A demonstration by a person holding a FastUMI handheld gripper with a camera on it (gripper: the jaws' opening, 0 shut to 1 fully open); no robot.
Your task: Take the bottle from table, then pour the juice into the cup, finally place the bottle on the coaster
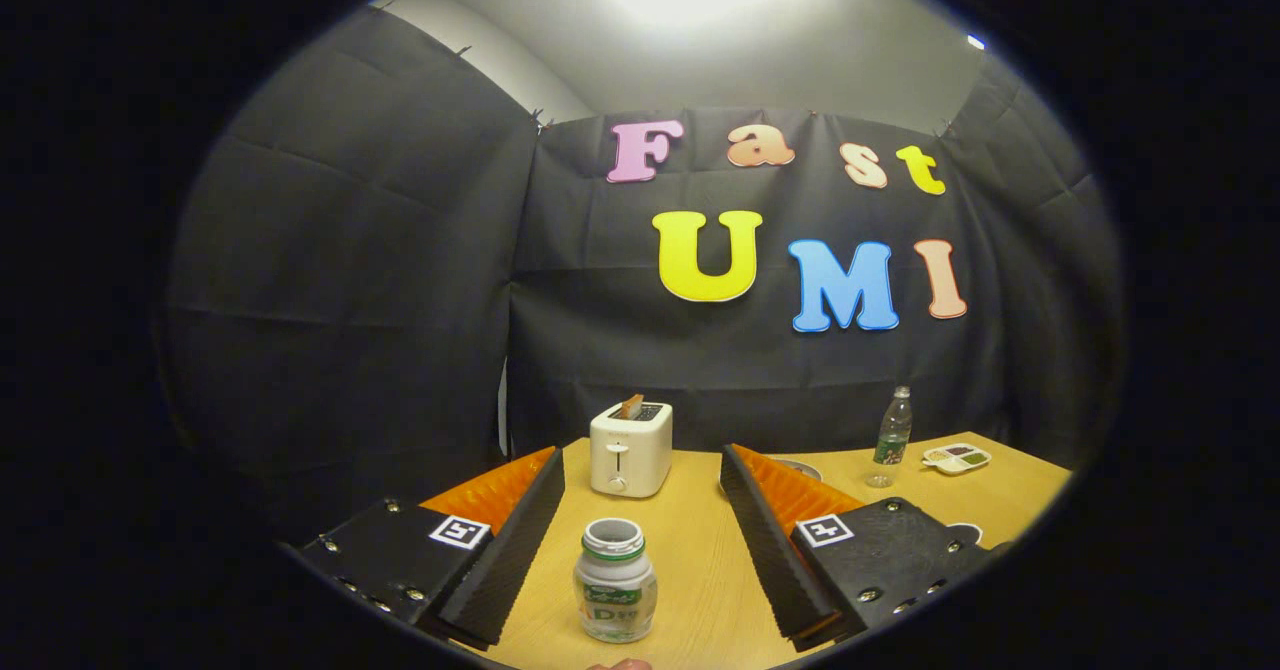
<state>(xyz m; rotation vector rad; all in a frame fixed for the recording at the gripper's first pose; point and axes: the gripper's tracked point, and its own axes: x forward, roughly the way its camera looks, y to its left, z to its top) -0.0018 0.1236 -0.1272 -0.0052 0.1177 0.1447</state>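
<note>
Gripper [640, 510]: fingers are standing spread wide, touching nothing. Between them a small open-topped bottle [615, 582] is standing upright on the wooden table [700, 540]; its contents are not discernible through the cloudy wall. Beyond it, a white toaster [630, 447] is holding a slice of bread [631, 406] in one slot. Behind the right finger a round dish [800, 469] is partly showing. Further right, a clear water bottle [890, 439] is standing upright, looking nearly drained, and beside it a divided tray [957, 458] is carrying dark and green contents.
</note>
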